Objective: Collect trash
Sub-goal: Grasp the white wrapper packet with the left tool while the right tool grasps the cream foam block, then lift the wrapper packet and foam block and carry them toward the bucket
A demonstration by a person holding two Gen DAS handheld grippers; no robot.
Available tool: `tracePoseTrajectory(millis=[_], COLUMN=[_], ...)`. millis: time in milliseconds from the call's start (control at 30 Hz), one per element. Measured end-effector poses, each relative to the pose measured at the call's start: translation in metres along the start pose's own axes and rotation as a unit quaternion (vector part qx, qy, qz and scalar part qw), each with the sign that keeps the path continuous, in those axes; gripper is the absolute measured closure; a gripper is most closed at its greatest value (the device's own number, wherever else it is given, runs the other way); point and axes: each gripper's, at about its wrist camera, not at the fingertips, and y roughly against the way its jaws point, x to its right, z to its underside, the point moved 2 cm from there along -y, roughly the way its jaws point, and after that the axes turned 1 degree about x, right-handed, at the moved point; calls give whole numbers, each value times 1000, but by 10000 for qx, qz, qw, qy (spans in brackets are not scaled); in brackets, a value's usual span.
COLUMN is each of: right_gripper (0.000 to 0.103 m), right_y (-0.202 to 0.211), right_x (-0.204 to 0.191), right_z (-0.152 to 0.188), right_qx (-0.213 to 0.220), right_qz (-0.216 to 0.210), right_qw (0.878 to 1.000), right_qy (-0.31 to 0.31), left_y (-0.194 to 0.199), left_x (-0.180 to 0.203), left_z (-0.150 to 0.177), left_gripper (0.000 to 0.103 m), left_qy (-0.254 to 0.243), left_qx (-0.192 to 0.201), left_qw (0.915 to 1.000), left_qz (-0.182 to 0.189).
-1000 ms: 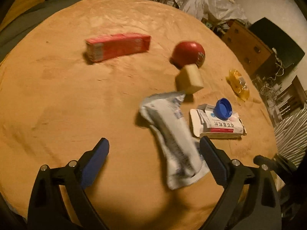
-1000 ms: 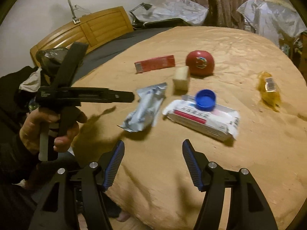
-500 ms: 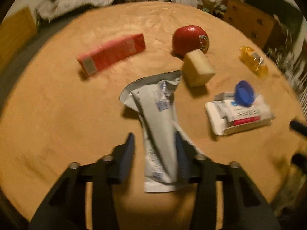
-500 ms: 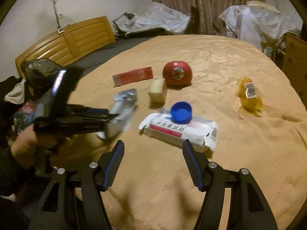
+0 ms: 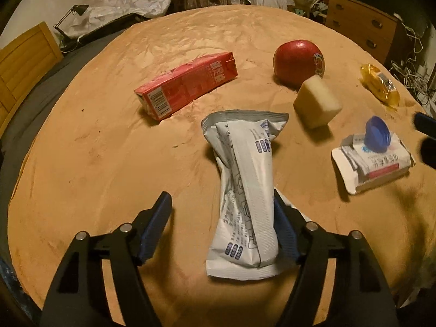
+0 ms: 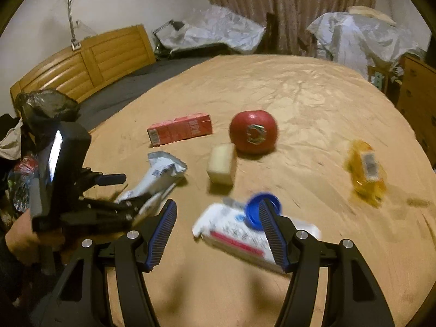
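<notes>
Silver-white foil wrapper (image 5: 245, 190) fills the lower centre of the left wrist view, long axis running straight up the frame, in line with the left tongs (image 5: 222, 229). Tongs spread; the wrapper's near end sits between the fingers, against the right one, clear of the left. It seems to rest on the table (image 5: 95, 163).

Right wrist view: the same wrapper (image 6: 160, 177) lies at middle left. Right tongs (image 6: 218, 234) spread, holding nothing, over the wipes pack (image 6: 239, 234). Left is nearer.

My left gripper (image 5: 222, 229) now straddles the silver wrapper (image 5: 245, 188), jaws narrowed; my right gripper (image 6: 218, 234) moves over the wipes pack (image 6: 239, 234).
</notes>
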Motion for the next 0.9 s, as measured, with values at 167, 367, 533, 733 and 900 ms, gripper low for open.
tracePoseTrajectory(millis=[167, 367, 533, 733, 900], right_gripper=[40, 51, 56, 68, 69], right_y=[-49, -102, -120, -134, -130], right_x=[-1, 5, 2, -2, 0], right_z=[-29, -43, -46, -45, -45], right_qx=[-326, -973, -1111, -1220, -1181], right_qz=[63, 375, 437, 497, 483], right_qw=[9994, 9943, 9927, 9912, 9918], right_qy=[-121, -206, -164, -112, -120], left_y=[-3, 1, 19, 6, -8], left_x=[-1, -13, -34, -34, -30], left_z=[-6, -7, -8, -16, -13], left_gripper=[31, 27, 16, 12, 12], left_qy=[105, 194, 551, 644, 665], left_qx=[43, 74, 336, 200, -14], left_qw=[9999, 9998, 9978, 9972, 9972], left_qz=[33, 33, 159, 331, 343])
